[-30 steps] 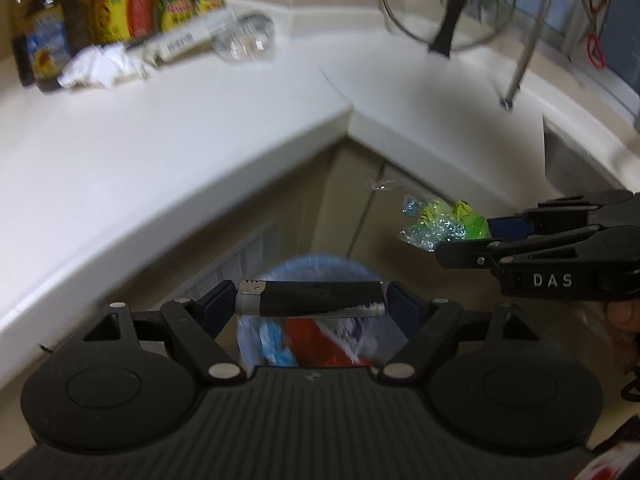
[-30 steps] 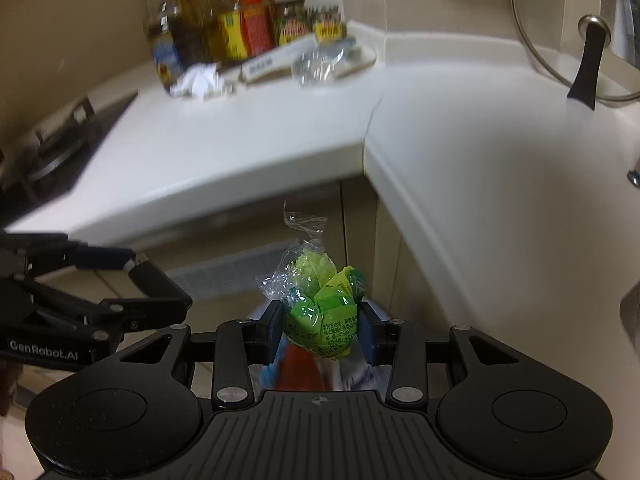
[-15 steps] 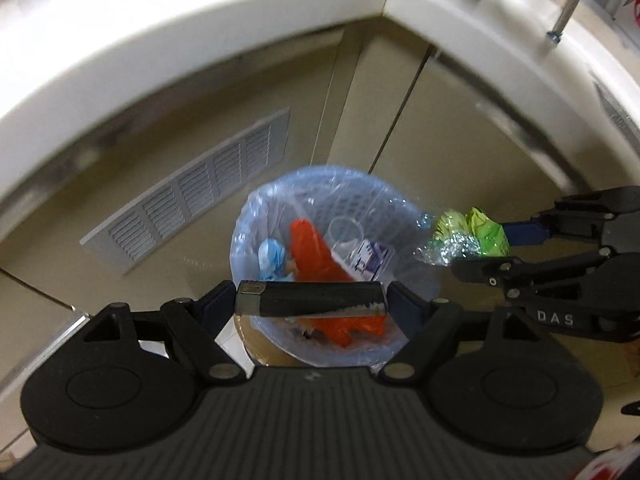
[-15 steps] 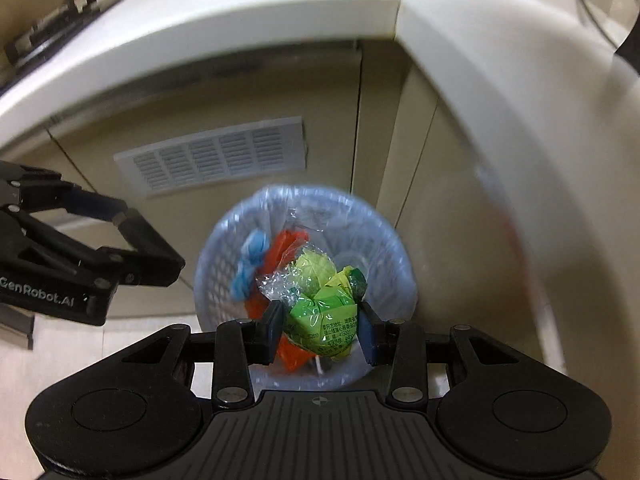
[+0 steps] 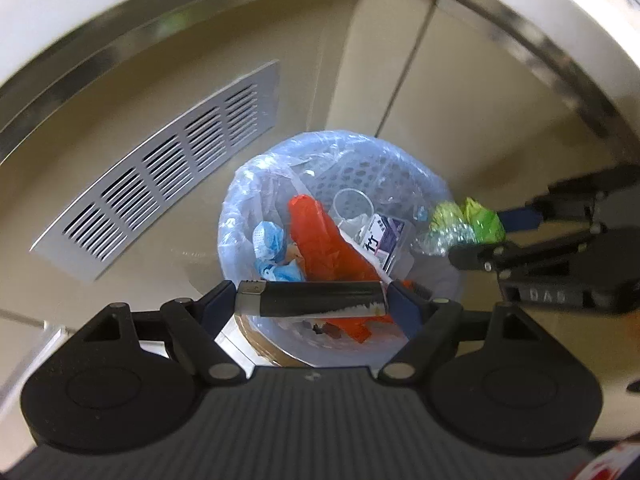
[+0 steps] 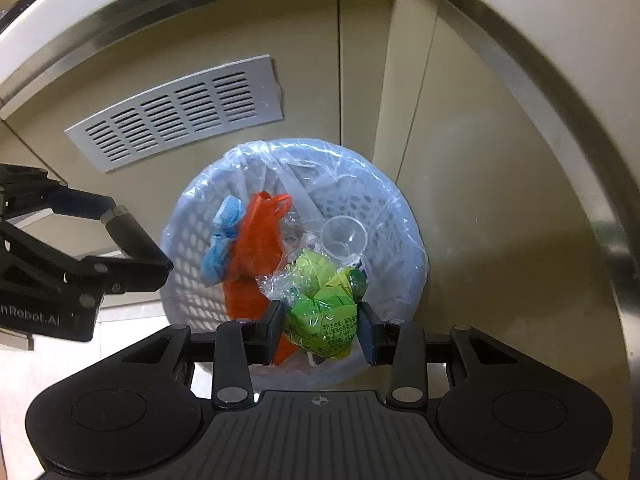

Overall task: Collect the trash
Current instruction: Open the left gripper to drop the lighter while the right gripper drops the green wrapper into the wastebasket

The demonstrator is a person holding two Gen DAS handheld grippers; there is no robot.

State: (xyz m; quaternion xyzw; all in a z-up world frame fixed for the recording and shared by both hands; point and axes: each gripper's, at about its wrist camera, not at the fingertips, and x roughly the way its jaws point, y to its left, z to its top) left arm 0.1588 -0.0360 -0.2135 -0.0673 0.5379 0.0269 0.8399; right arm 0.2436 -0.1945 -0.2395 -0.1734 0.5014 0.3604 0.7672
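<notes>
Two hand-held grippers hover over the lined wastebasket (image 6: 404, 216) at frame centre. To drop cleanly, each load should sit inside the rim before the jaws part. The left hand-held gripper (image 5: 311, 305) stands wide, clamped endwise on a dark stick-shaped packet (image 5: 316, 303) at lower centre. The right hand-held gripper (image 6: 320, 330), about a third open, pinches a crumpled green wrapper (image 6: 322, 312) above the basket.

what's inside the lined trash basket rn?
Inside the trash basket: orange plastic bag, blue crumpled mask, clear plastic cup, a small printed carton. Anything beneath these is covered.
</notes>
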